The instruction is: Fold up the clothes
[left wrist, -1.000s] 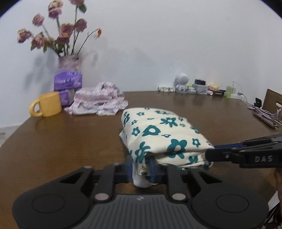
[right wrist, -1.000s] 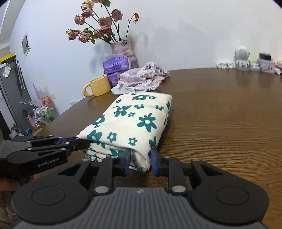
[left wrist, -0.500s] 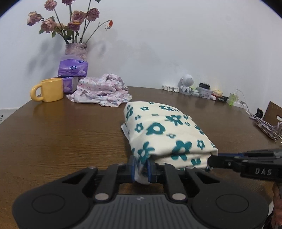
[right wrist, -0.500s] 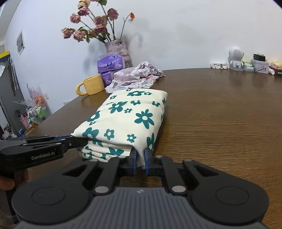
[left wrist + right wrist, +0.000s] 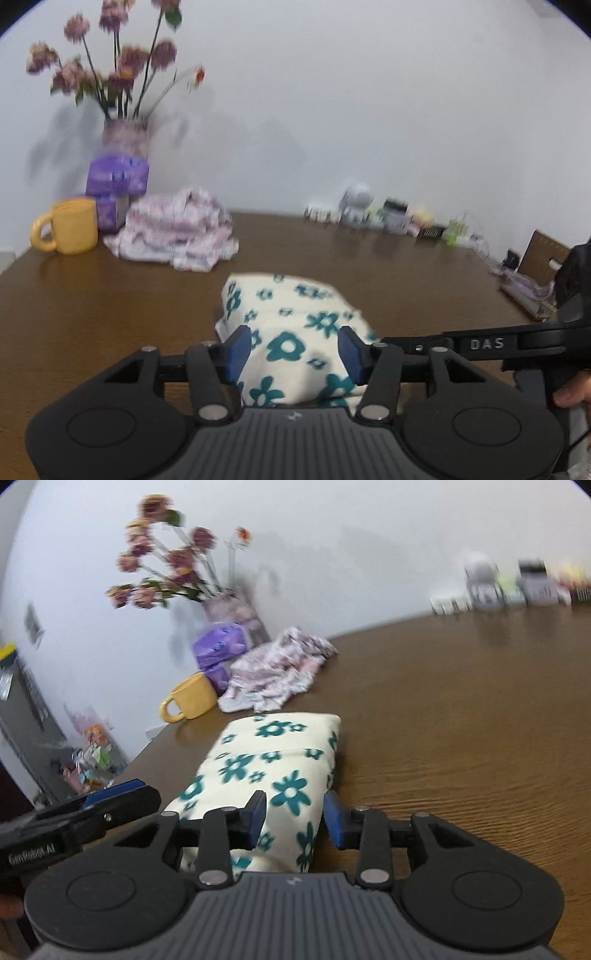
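While both grippers sit at its near end, the cream cloth with teal flowers (image 5: 273,775) lies folded into a thick bundle on the brown wooden table (image 5: 461,720). Its long side runs straight away from them. The left gripper (image 5: 293,350) and the right gripper (image 5: 293,821) both have their blue pads spread wide, pinching nothing. Both look about equally close to it.

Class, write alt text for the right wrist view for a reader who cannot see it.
The open right gripper hovers over a folded cream cloth with teal flowers lying on a brown wooden table. Behind lie a crumpled pink floral garment and a yellow mug.
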